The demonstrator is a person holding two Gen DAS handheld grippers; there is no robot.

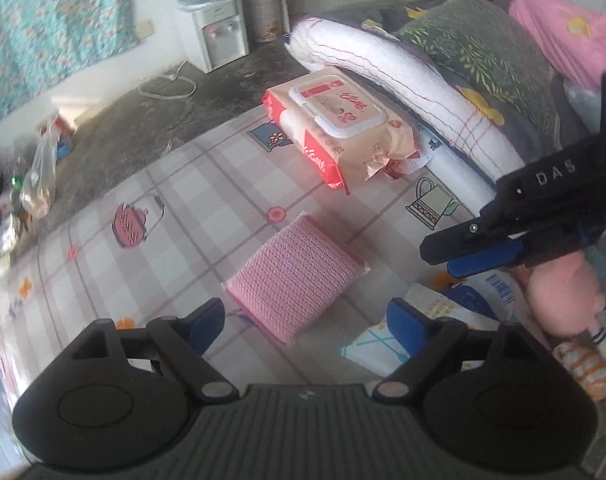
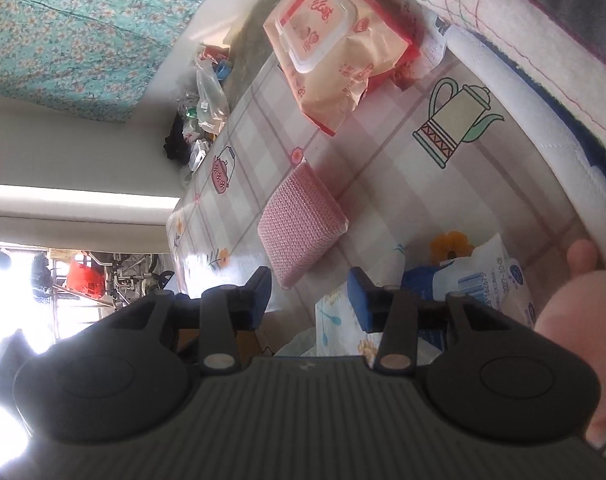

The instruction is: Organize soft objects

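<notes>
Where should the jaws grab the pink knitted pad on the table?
Probably across its two long edges, near the middle. The pink pad lies flat on the tablecloth with bare cloth on both long sides, so coming down from above looks easiest. It is soft and flat, so pinch low at the edges. The left gripper is open just in front of it.
</notes>
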